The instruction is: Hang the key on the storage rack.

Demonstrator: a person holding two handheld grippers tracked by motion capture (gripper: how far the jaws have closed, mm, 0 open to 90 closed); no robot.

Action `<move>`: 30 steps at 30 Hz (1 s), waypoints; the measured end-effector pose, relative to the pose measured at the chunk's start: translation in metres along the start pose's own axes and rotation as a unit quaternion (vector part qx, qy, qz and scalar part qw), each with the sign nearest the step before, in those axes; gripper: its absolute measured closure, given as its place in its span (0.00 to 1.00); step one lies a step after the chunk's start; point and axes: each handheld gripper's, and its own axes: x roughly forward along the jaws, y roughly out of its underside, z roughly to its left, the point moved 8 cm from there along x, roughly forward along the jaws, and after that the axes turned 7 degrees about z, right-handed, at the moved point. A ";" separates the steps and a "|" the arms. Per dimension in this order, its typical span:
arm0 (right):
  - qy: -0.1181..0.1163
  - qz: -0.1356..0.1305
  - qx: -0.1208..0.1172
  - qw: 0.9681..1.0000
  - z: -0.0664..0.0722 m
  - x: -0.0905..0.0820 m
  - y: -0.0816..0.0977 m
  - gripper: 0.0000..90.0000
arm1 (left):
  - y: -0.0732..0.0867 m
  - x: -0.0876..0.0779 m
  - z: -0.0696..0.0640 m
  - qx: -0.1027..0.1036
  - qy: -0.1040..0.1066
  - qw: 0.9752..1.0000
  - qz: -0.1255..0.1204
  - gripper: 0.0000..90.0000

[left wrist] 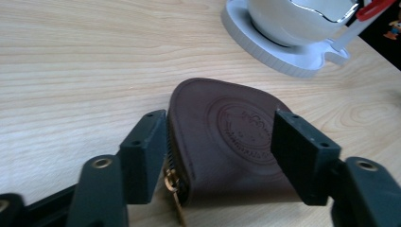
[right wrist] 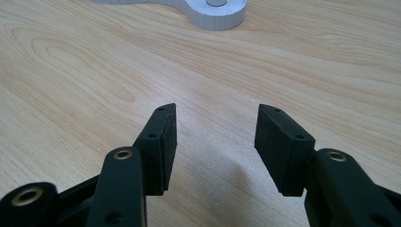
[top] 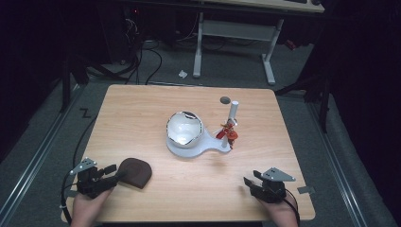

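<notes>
Left gripper [left wrist: 217, 142]: fingers [left wrist: 144, 156] partly open, straddling the brown leather zip pouch [left wrist: 227, 137]; whether the pads press on it cannot be told.
Pouch: flat on the pale wooden counter [top: 142, 118], near its front left edge.
Right gripper [right wrist: 215, 137]: fingers apart, nothing between them, low over bare wood by the front right edge.
Open room: bare counter lies between the grippers and the white stand [top: 198, 147] holding a shiny bowl [top: 184, 128] at the middle.

- Coin pouch [top: 134, 172] lies on the table [top: 142, 113], near-left of the bowl stand [top: 191, 147].
- Bowl [top: 184, 128] sits on the stand.
- Post [top: 232, 113] rises at the stand's right end.
</notes>
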 end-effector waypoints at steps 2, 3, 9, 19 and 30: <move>-0.001 0.002 0.001 1.000 0.002 0.002 -0.001 0.55 | -0.001 0.003 0.002 -0.002 -0.002 1.000 0.006 0.45; -0.001 0.003 -0.001 1.000 0.003 0.003 -0.001 0.55 | -0.001 0.004 0.004 -0.004 -0.002 1.000 0.008 0.47; 0.001 0.009 -0.009 1.000 0.006 0.005 0.000 0.55 | -0.009 0.007 0.017 -0.031 0.022 0.999 0.009 0.59; 0.002 0.014 0.001 1.000 0.004 0.005 0.003 0.55 | -0.004 0.013 0.018 -0.050 0.042 0.997 0.028 0.65; 0.001 0.009 0.005 1.000 0.003 0.004 0.003 0.55 | 0.007 0.007 0.004 -0.048 0.050 0.997 0.038 0.74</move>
